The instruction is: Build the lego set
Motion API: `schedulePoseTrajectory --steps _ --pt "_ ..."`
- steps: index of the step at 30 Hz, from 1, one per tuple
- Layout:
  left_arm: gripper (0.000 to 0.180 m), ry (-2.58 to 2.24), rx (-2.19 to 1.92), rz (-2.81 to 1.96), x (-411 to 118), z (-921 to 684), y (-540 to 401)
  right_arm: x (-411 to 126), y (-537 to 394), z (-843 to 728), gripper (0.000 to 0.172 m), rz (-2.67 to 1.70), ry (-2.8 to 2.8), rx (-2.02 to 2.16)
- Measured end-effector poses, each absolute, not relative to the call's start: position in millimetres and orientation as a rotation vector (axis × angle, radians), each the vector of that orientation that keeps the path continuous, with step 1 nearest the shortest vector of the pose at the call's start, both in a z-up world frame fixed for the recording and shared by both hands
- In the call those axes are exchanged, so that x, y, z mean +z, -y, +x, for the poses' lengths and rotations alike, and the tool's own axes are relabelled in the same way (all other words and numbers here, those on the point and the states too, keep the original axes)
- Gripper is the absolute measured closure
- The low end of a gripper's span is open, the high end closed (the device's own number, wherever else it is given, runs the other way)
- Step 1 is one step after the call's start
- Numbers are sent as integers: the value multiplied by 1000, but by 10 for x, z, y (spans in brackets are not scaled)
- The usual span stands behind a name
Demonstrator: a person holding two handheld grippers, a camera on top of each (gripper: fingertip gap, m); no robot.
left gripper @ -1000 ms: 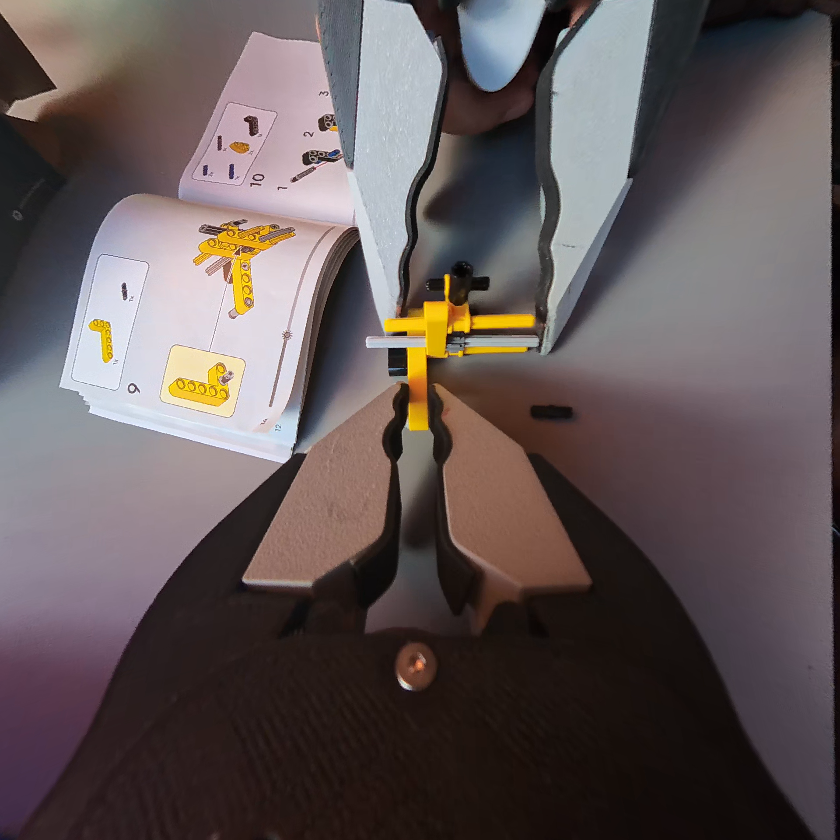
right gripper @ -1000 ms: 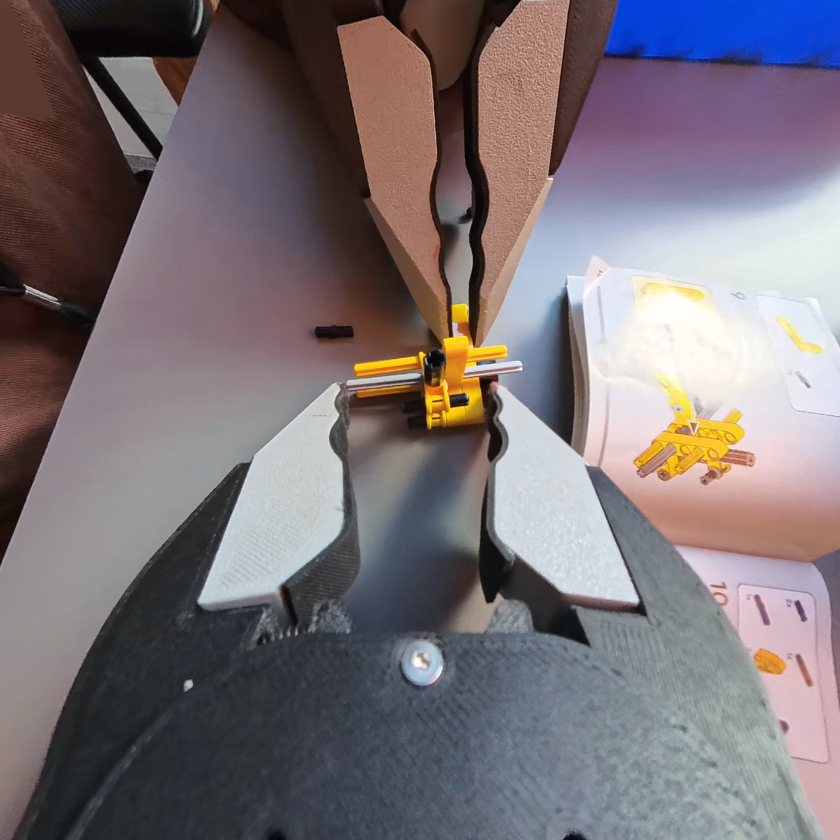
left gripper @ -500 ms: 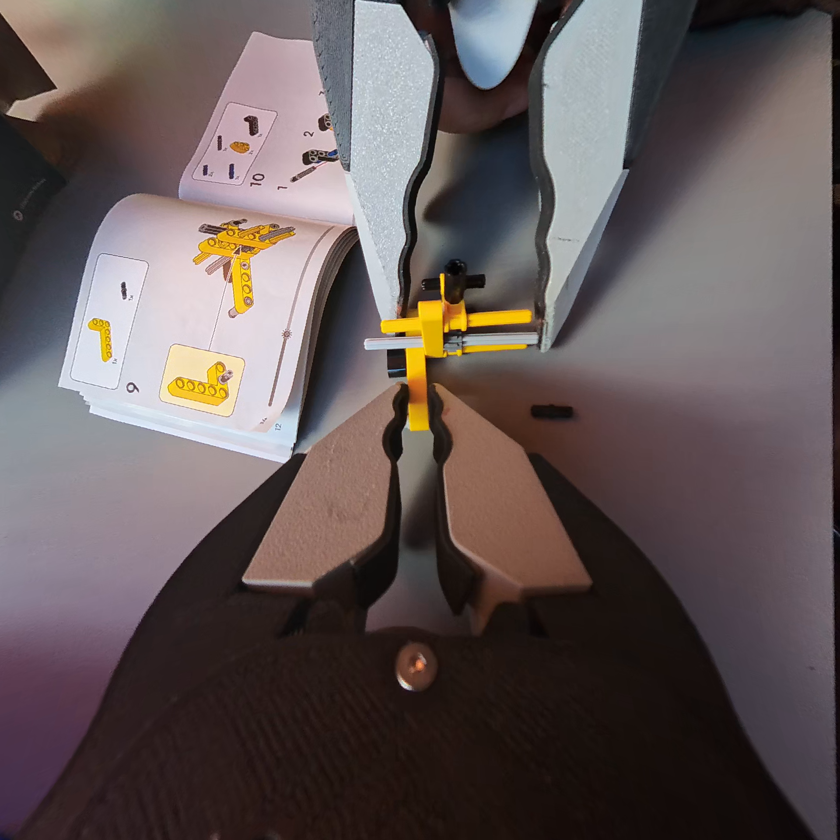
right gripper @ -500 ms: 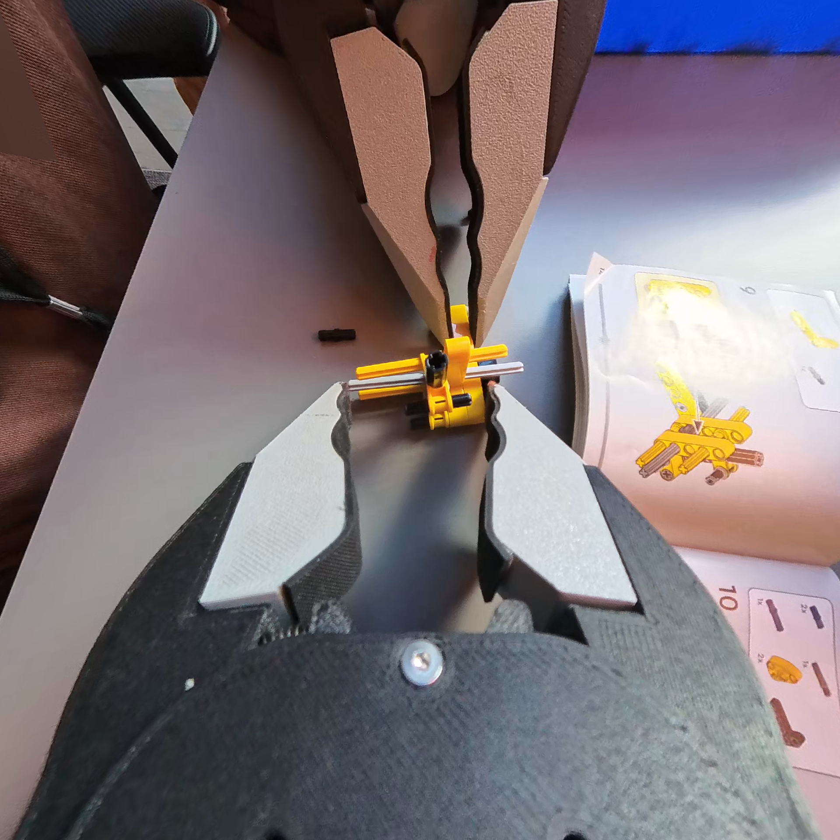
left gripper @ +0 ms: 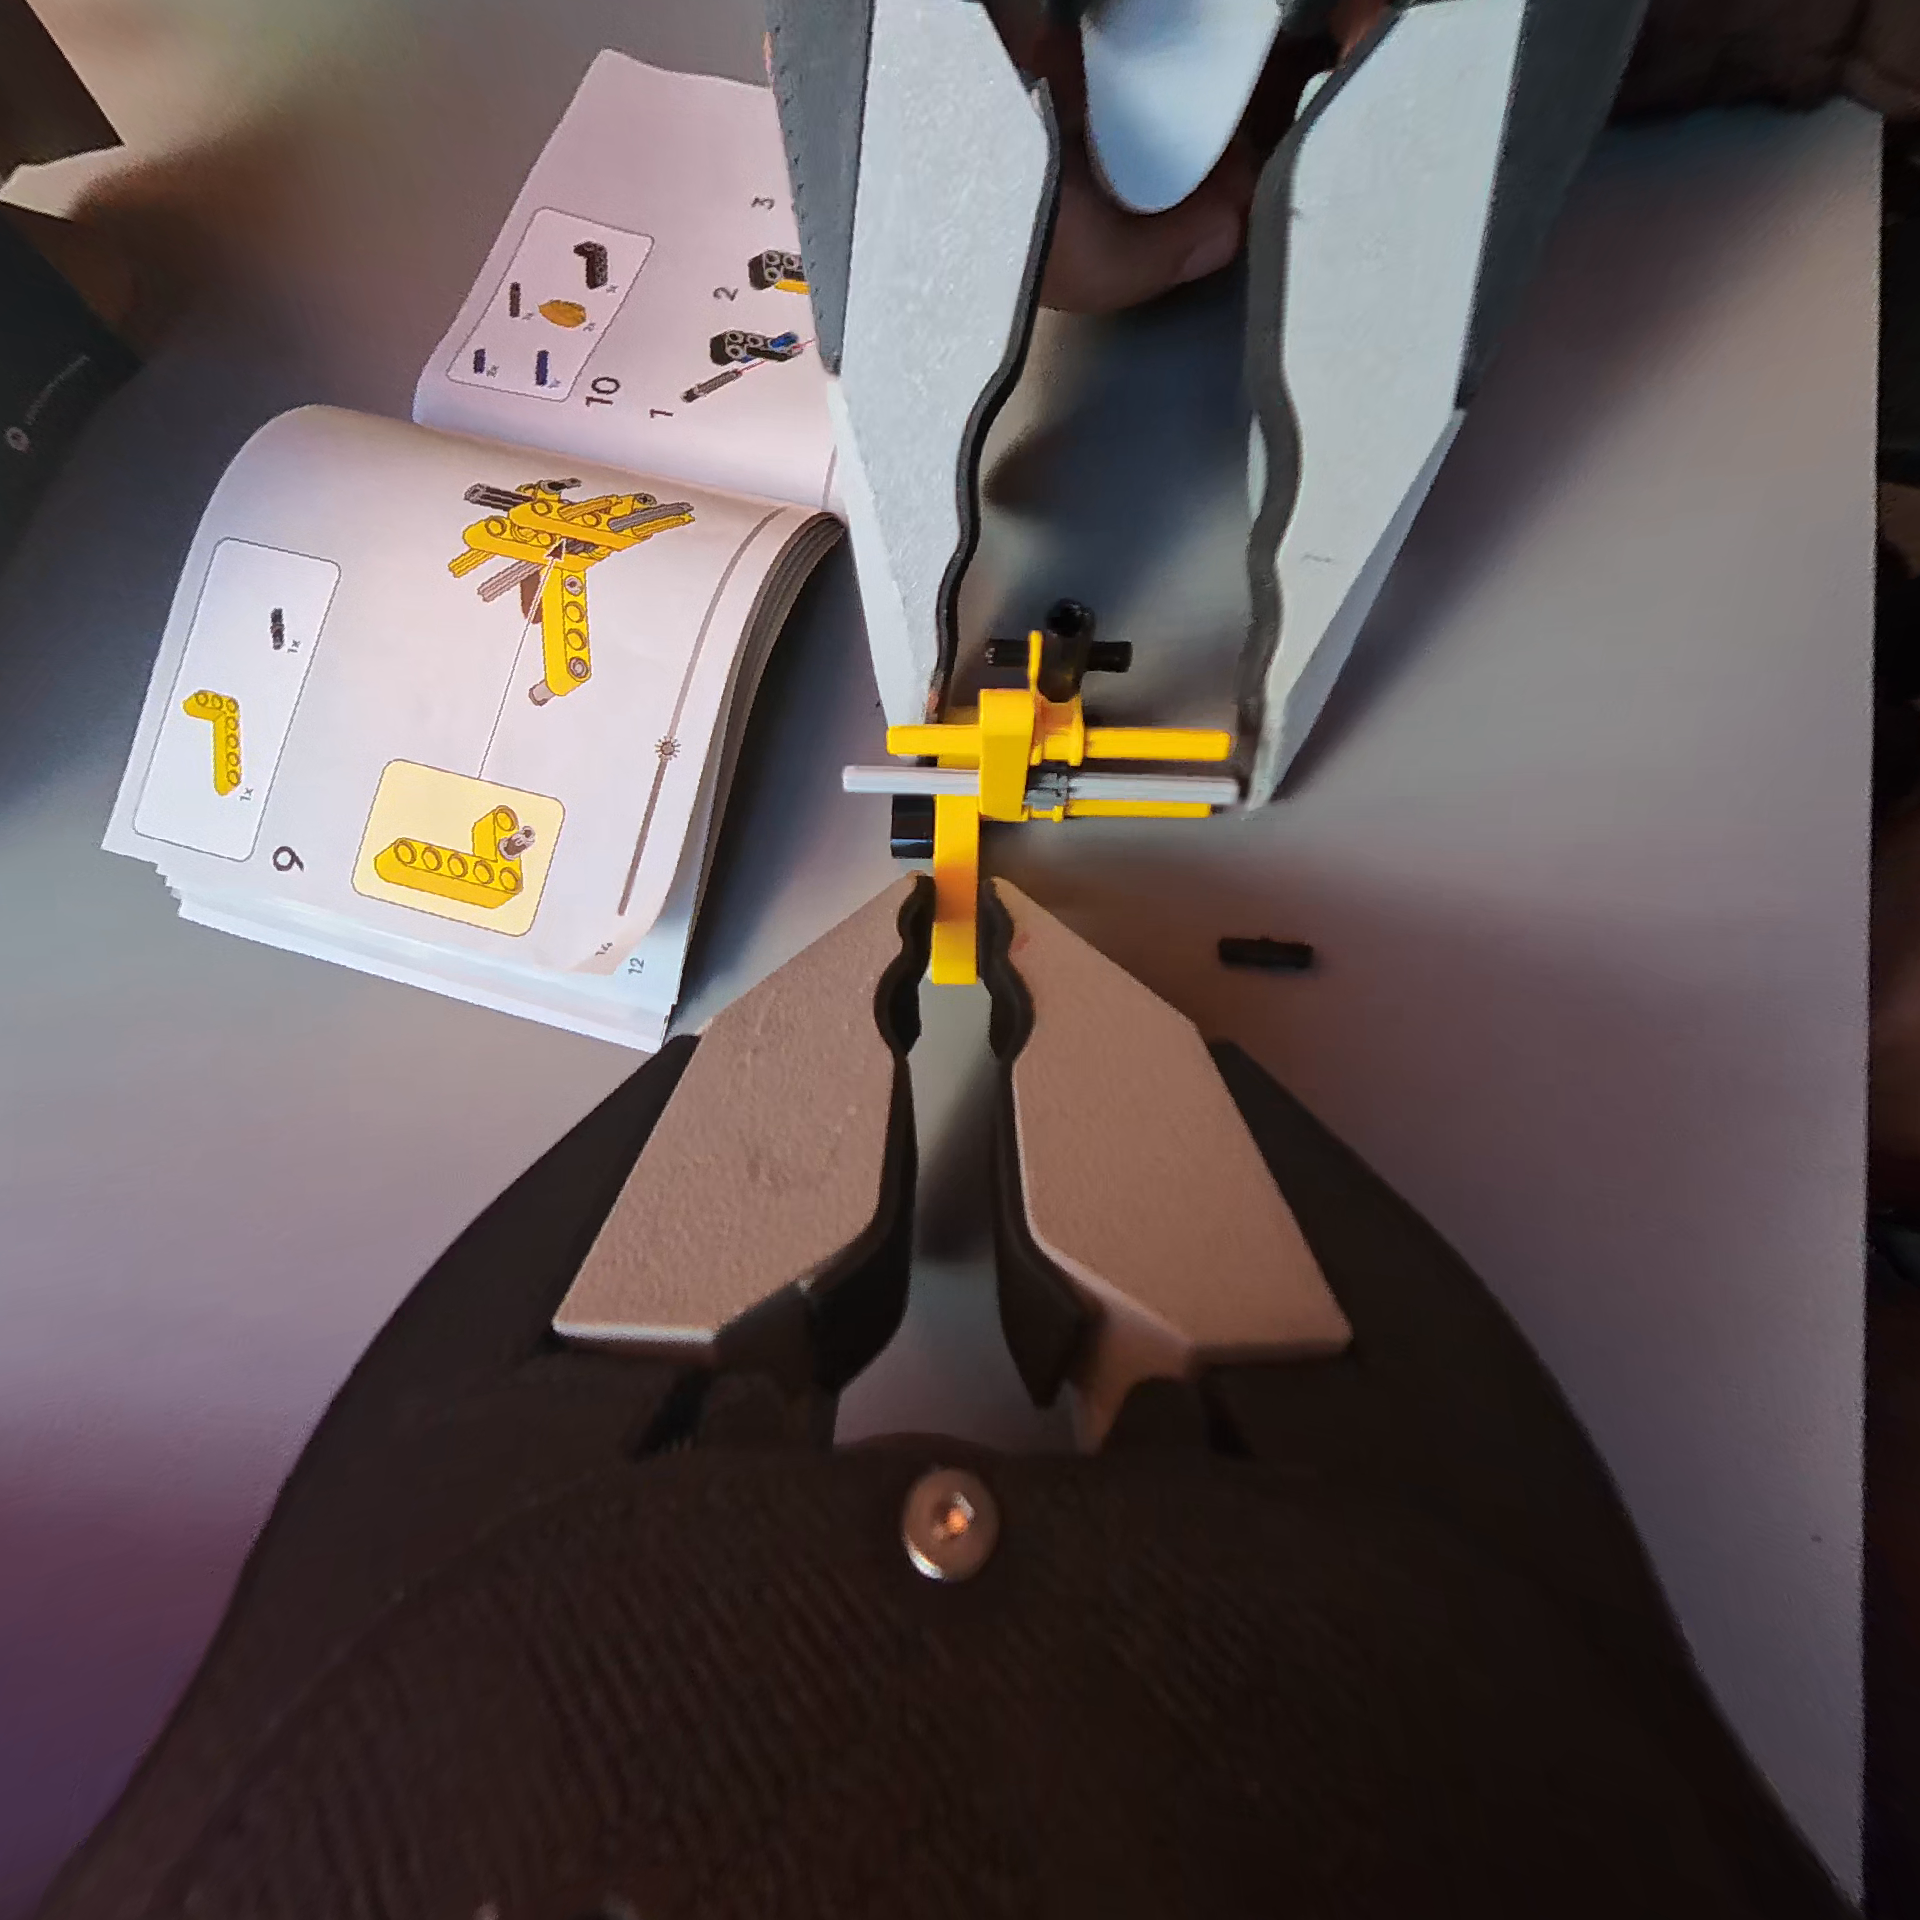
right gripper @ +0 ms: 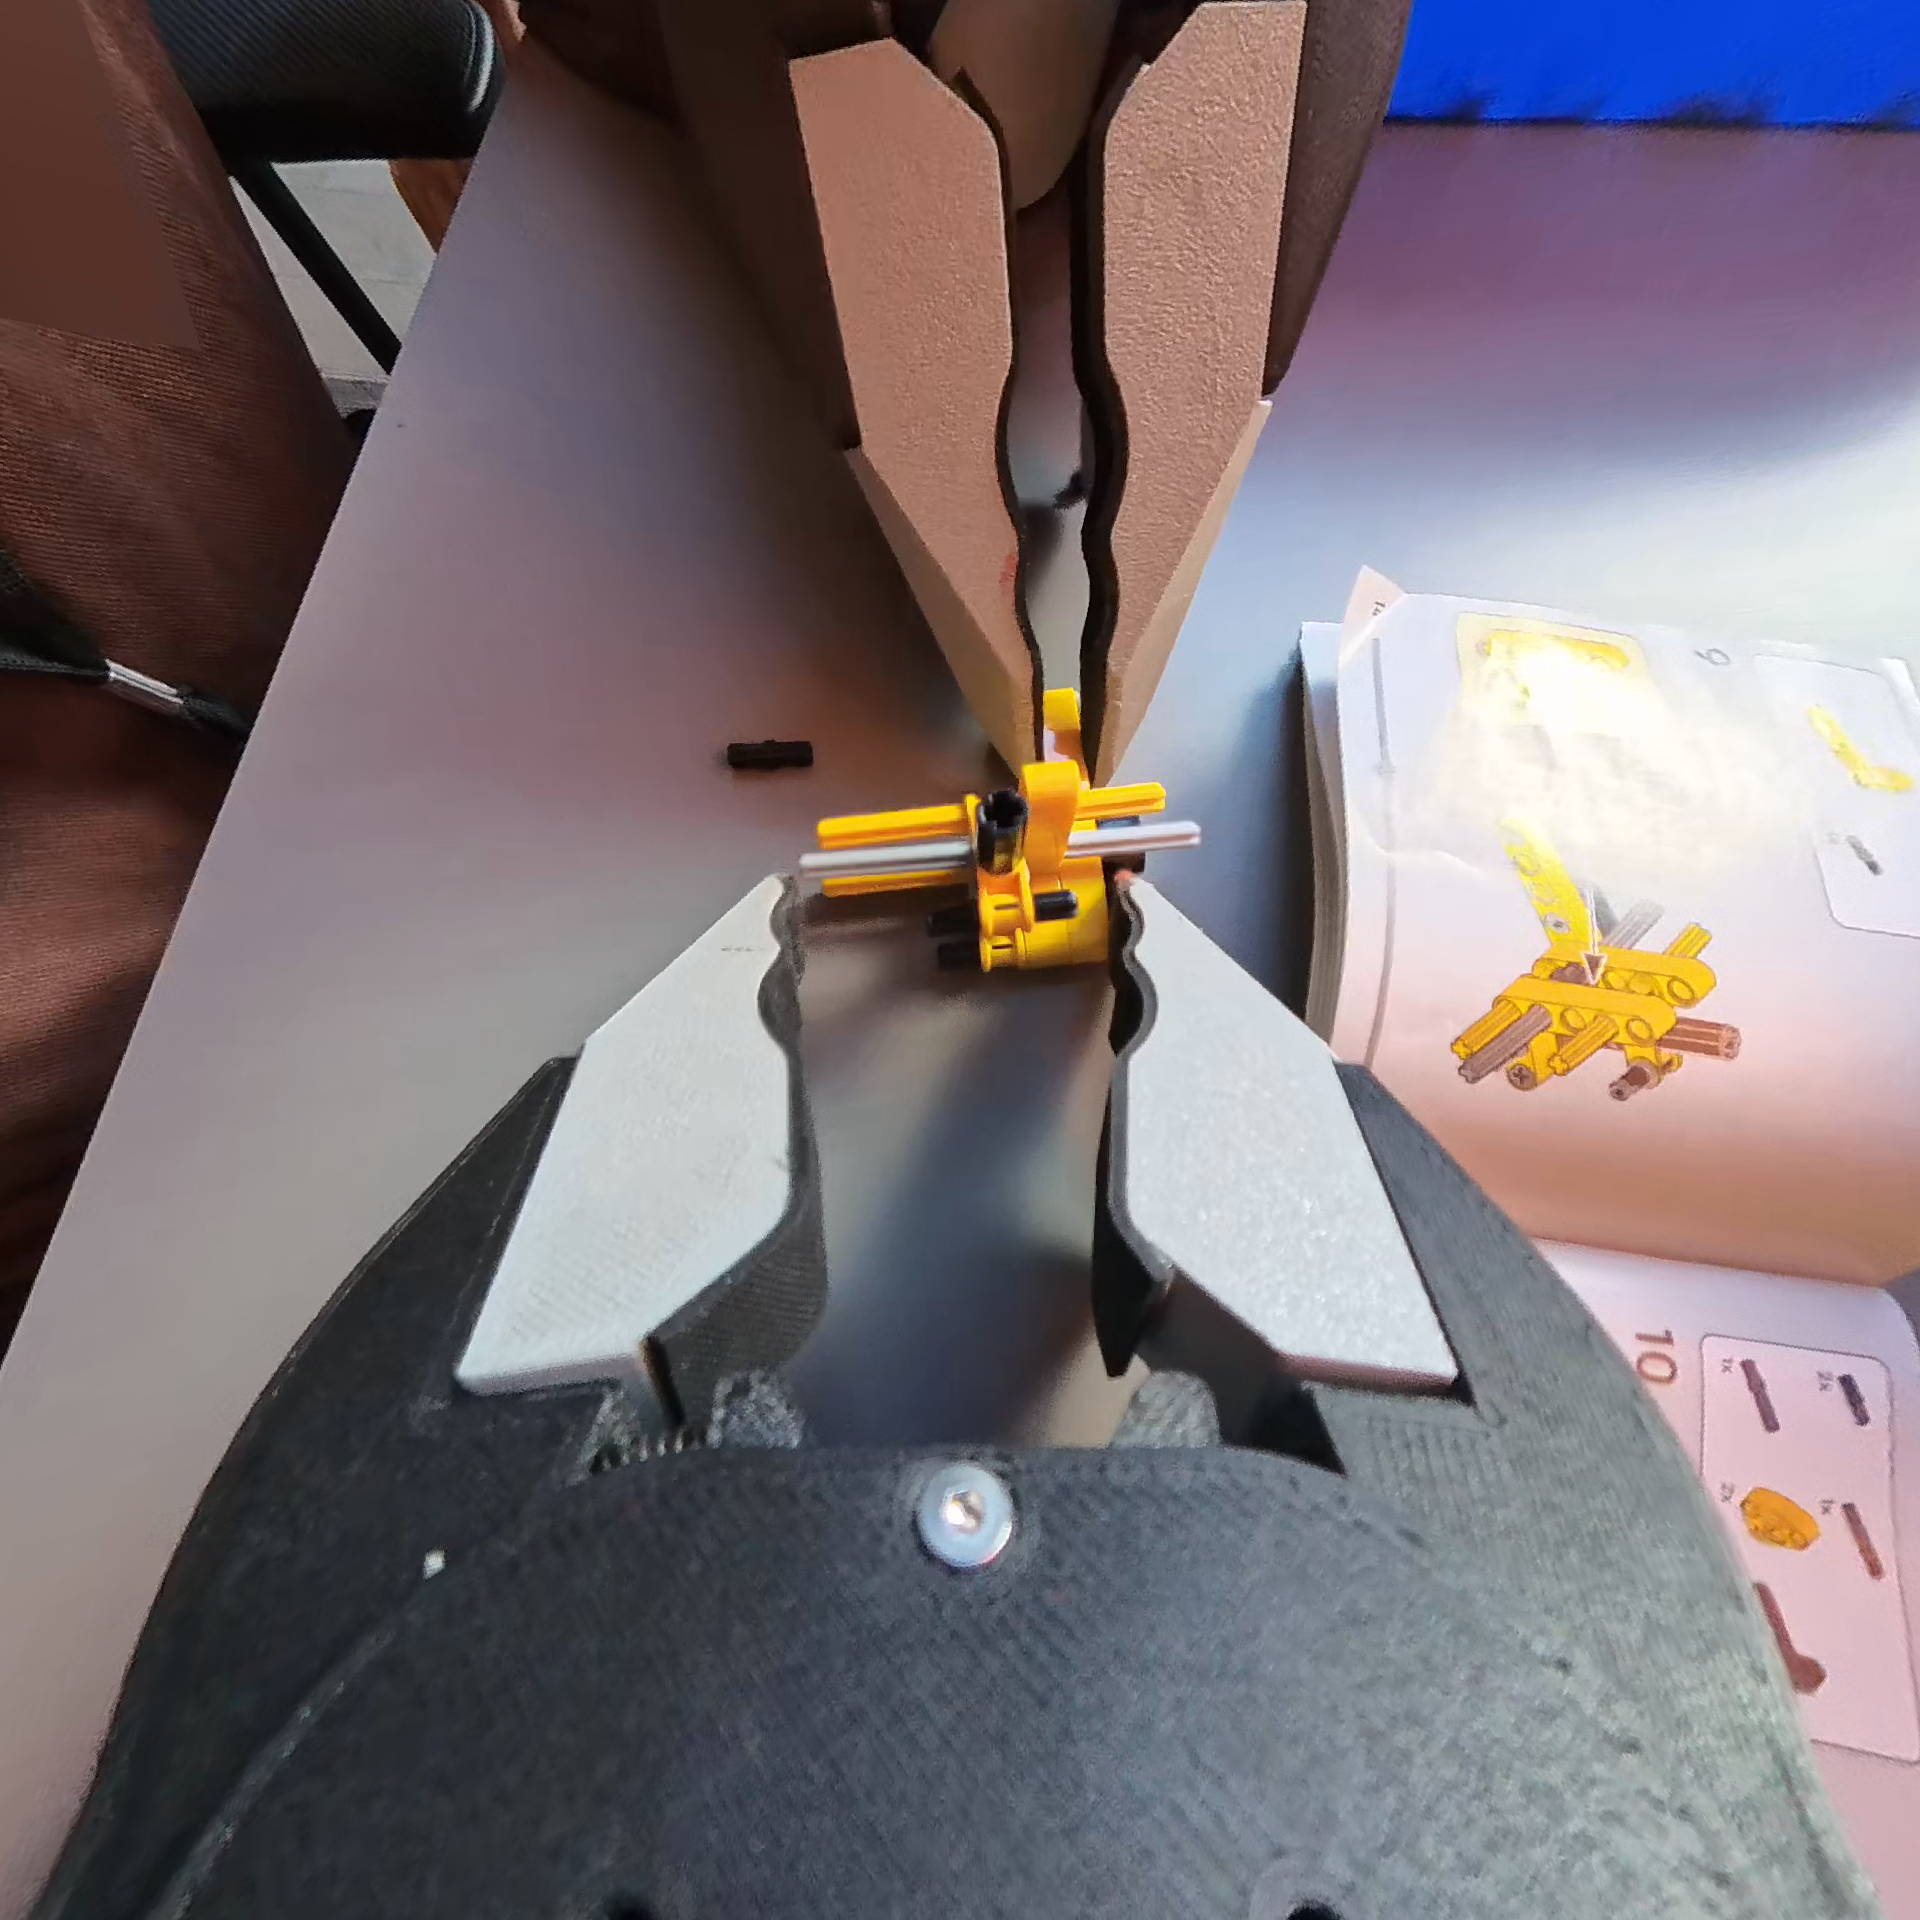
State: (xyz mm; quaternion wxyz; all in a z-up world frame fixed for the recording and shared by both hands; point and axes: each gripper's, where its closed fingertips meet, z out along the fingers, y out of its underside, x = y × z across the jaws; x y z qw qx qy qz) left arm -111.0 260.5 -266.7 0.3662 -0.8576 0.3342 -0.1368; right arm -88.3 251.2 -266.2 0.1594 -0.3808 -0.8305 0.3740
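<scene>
A small yellow assembly (left gripper: 1003, 758) with yellow and grey cross axles and black pins sits low over the grey table (left gripper: 1558, 1143). My left gripper (left gripper: 954, 909) is shut on the yellow beam that sticks out of it; both pads press its sides. This also shows in the right wrist view (right gripper: 1062, 743). My right gripper (right gripper: 954, 899) spans the assembly (right gripper: 1039, 914) from the other side. One fingertip (right gripper: 1132, 935) lies against the yellow block and the other (right gripper: 774, 914) meets the axle ends. It shows opposite in the left wrist view (left gripper: 1089, 748).
An open instruction booklet (left gripper: 416, 727) lies beside the assembly, to the right in the right wrist view (right gripper: 1558, 831). A loose black pin (left gripper: 1262, 951) (right gripper: 769, 753) lies on the table. The table edge (left gripper: 1870, 935) is near, and a brown chair (right gripper: 125, 520) stands beyond it. Less than 4 cm separates the two grippers' tips.
Both grips stay as they were and the assembly has not moved between the fingers. The right wrist view has shifted slightly.
</scene>
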Motion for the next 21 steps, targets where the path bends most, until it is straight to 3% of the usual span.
schedulePoseTrajectory --steps 21 --pt "174 -847 -311 -2212 -2664 -1107 -2605 -2668 -2528 -912 107 -1092 2361 1042"
